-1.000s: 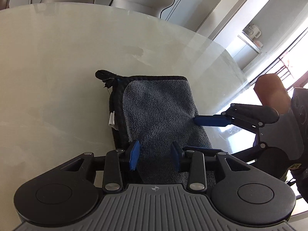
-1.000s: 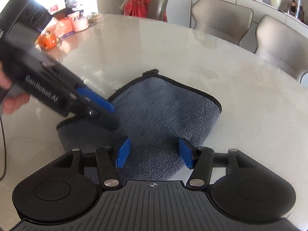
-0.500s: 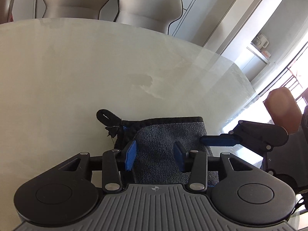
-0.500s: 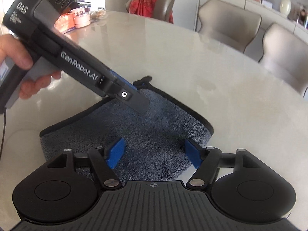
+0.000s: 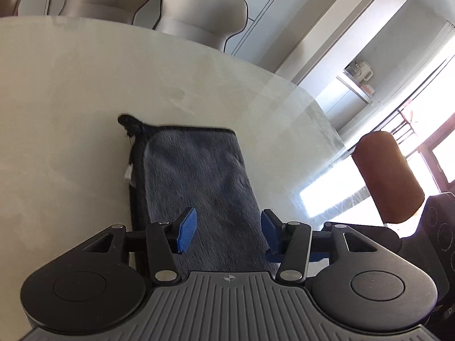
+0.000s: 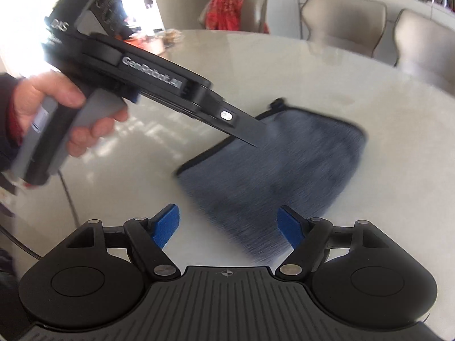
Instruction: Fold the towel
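Note:
A folded grey-blue towel with a black hem, a hanging loop and a white tag lies flat on the pale table. It also shows, motion-blurred, in the right wrist view. My left gripper is open and empty, held above the towel's near end. From the right wrist view the left gripper hangs over the towel's left edge, with a hand on its handle. My right gripper is open and empty, raised above the towel's near corner.
The round glossy table reaches far around the towel. Beige chairs stand at its far side; one chair carries a red cloth. A cable hangs from the left gripper's handle. Small items sit at the far left.
Both grippers have lifted and drawn back from the towel, and both stand wider open. The towel lies folded and still; the right wrist view is blurred by motion.

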{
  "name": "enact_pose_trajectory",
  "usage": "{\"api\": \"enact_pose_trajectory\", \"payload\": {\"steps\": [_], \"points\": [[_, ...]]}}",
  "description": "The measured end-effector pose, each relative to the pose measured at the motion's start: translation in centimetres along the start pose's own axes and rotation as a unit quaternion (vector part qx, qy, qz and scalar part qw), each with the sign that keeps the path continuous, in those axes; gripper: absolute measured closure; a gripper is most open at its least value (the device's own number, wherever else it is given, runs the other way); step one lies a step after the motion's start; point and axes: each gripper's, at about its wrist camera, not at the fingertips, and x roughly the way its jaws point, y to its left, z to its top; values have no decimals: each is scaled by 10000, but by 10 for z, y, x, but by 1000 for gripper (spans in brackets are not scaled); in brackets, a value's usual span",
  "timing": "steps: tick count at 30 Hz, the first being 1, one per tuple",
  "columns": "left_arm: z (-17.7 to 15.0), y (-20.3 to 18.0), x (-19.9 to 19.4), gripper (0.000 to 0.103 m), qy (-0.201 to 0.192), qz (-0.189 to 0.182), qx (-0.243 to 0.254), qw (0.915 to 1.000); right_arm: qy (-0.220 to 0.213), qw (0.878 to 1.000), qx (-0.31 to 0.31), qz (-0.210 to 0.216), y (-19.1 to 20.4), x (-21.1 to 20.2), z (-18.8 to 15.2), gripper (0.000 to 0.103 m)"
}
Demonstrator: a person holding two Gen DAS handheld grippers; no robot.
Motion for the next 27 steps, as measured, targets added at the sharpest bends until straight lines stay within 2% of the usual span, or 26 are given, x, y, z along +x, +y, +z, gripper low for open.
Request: {"api": "enact_pose_trajectory", "payload": {"steps": [3, 5, 9, 12, 15, 17, 19, 21, 25, 27], "points": [[-16, 5, 12, 50, 337, 232, -134, 9991, 213, 9996, 88, -173, 4, 8, -5, 26], [-19, 8, 14, 51, 323, 212, -116, 9992, 381, 9988, 155, -281, 5, 18, -7, 25], [-16, 10, 14, 56, 322, 301, -62, 9990, 416, 9981, 263, -363, 6, 27, -7, 23], [-14, 4, 4, 51, 187, 565, -1, 9982, 433, 9971, 360, -514, 11, 23, -3, 23], [-15, -9, -17, 41, -181, 885, 231, 9956, 175, 9953, 504, -804, 18, 8, -1, 21], [-19, -18, -32, 30, -455, 1157, 323, 9917, 22, 9905, 643, -1212, 22, -6, -3, 13], [-27, -26, -43, 27, -653, 1368, 330, 9879, -48, 9823, 910, -1635, 25, -17, -6, 6], [-38, -33, -52, 26, -790, 1531, 291, 9846, -105, 9758, 1113, -1879, 29, -26, -10, 4], [-61, -45, -62, 22, -720, 1708, 251, 9823, -196, 9584, 1537, -2396, 44, -37, -18, 1], [-71, -51, -68, 22, -628, 1789, 277, 9815, -164, 9528, 1719, -2498, 46, -35, -20, 1]]}}
